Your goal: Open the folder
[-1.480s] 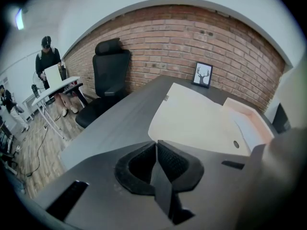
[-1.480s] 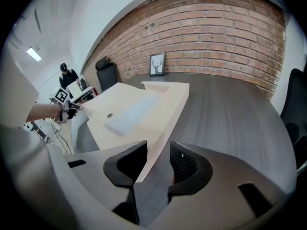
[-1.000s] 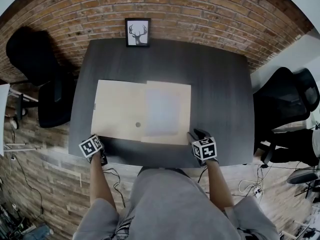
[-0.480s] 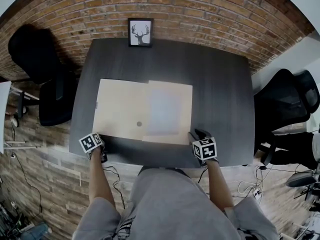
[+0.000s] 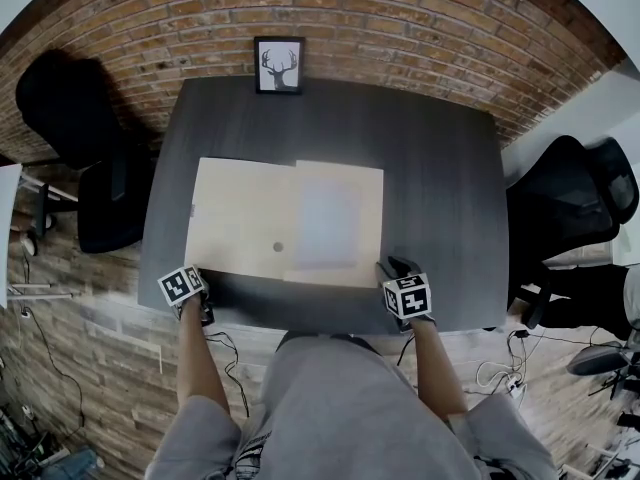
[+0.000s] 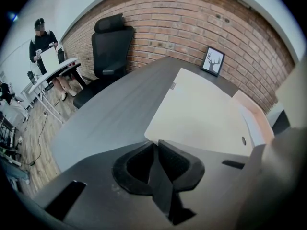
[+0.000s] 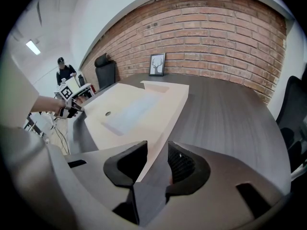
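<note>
Dark wood-grain table fills the head view, with the person standing at its near edge and one hand-held gripper at each near corner of the folder. Left hand-held gripper: jaws together, tips right at the folder's near left corner; cannot tell whether any of the corner is pinched. Right hand-held gripper: jaws a narrow gap apart, and the folder's near right corner and edge show in that gap, with bare table beside it; pads not seen pressing on it. Folder is beige and lies flat near the middle of the table, closer to the near edge than the far one. It shows as two panels side by side, the right one carrying a paler rectangle. A small dark round spot sits near the seam. Framed deer picture stands upright at the table's far edge, well apart from the folder. Brick wall runs behind it. One black office chair stands off the table's left side, another off its right. Farther back in the left gripper view, a person stands by a white desk.
</note>
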`<action>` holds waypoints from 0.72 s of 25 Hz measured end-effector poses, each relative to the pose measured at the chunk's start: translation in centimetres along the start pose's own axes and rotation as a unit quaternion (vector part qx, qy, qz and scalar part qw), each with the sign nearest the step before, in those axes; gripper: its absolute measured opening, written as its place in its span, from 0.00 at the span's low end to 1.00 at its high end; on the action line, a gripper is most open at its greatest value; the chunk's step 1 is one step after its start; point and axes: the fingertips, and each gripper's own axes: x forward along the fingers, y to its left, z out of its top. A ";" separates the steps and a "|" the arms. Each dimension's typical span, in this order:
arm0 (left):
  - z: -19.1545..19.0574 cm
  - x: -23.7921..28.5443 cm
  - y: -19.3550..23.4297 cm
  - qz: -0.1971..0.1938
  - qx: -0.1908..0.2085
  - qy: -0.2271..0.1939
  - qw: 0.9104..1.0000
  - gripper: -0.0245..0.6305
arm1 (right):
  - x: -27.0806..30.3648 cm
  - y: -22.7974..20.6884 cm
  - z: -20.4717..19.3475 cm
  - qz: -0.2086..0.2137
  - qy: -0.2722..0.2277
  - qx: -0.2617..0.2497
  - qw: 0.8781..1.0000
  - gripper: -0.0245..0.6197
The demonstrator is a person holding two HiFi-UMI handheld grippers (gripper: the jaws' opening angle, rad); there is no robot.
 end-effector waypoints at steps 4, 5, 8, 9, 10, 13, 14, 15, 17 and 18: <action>0.1 -0.3 -0.1 -0.005 -0.003 -0.007 1.000 0.07 | -0.1 0.0 0.1 -0.004 0.000 -0.002 1.000 0.23; 0.1 -0.4 -0.1 -0.007 -0.006 -0.009 1.000 0.07 | -0.1 0.0 0.1 -0.005 0.001 -0.002 1.000 0.23; 0.3 -0.9 -0.2 -0.013 -0.006 -0.019 1.000 0.07 | -0.1 -0.1 0.0 -0.006 0.002 -0.005 1.000 0.23; 0.3 -1.1 -0.2 -0.014 -0.007 -0.023 1.000 0.07 | -0.1 0.0 0.0 -0.006 0.001 -0.005 1.000 0.23; 0.4 -1.4 -0.2 -0.016 -0.011 -0.027 0.999 0.08 | -0.1 0.0 0.0 -0.006 0.001 -0.006 1.000 0.23; 1.0 -2.4 -0.4 -0.028 -0.028 -0.046 0.998 0.09 | 0.0 0.0 0.0 -0.006 0.001 -0.005 1.000 0.23; 1.2 -2.8 -0.5 -0.032 -0.030 -0.053 0.998 0.10 | -0.1 -0.1 0.0 -0.007 0.001 -0.005 1.000 0.23; 1.4 -3.4 -0.5 -0.035 -0.029 -0.061 0.997 0.10 | -0.1 -0.1 0.0 -0.007 0.001 -0.005 1.000 0.23; 2.0 -4.4 -0.3 -0.029 -0.022 -0.083 0.996 0.11 | 0.0 0.0 0.0 -0.007 0.001 -0.006 1.000 0.23; 2.3 -5.0 0.1 -0.024 -0.021 -0.096 0.995 0.07 | 0.0 0.0 0.1 -0.007 0.001 -0.006 1.000 0.23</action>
